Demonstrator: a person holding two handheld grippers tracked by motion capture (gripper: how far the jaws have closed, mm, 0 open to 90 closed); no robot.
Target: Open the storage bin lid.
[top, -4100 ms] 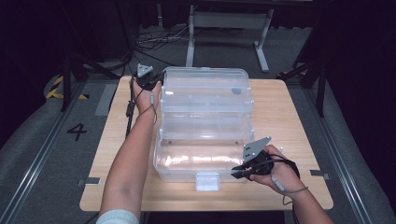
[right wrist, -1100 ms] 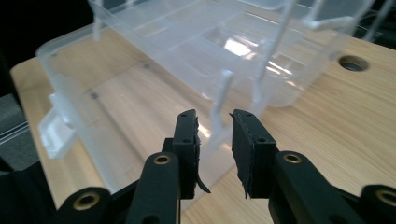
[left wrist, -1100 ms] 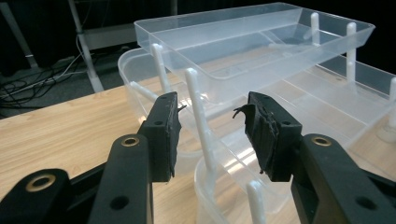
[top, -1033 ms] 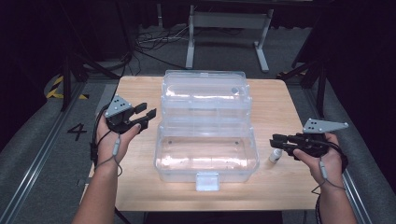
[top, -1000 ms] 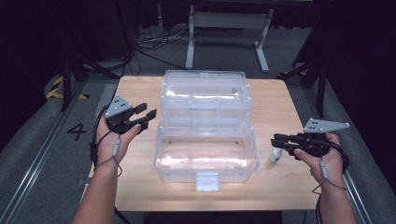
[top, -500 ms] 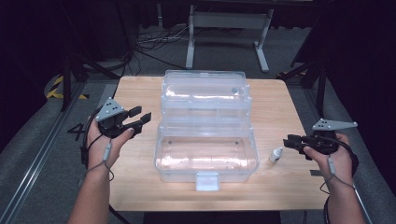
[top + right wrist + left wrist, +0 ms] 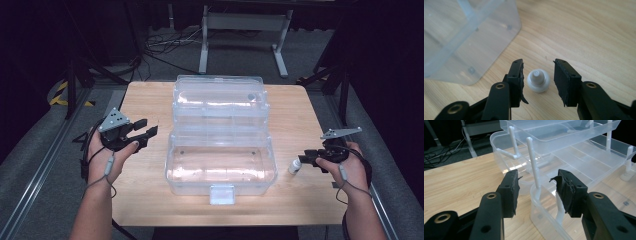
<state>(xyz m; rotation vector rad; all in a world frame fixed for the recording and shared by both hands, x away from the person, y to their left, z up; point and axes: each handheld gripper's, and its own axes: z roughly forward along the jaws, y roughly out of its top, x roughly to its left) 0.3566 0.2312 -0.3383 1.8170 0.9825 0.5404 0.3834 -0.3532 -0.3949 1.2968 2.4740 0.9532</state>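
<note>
On the light wooden surface (image 7: pixel 150 190), a small white plastic dropper bottle (image 7: pixel 538 80) stands upright just right of the clear plastic tiered storage box (image 7: pixel 220 150). Around it, the right claw (image 7: pixel 537 82) has just been opening, its pads off the bottle. Left of the box, the left claw (image 7: pixel 142 133) hangs released, grasping nothing.

Box in the middle, bottle to its right

A tiered box (image 7: pixel 220 145) is sitting mid-table (image 7: pixel 150 100); a small bottle (image 7: pixel 295 166) is standing just right of its near tray, between the right gripper's (image 7: pixel 303 160) jaws.
</note>
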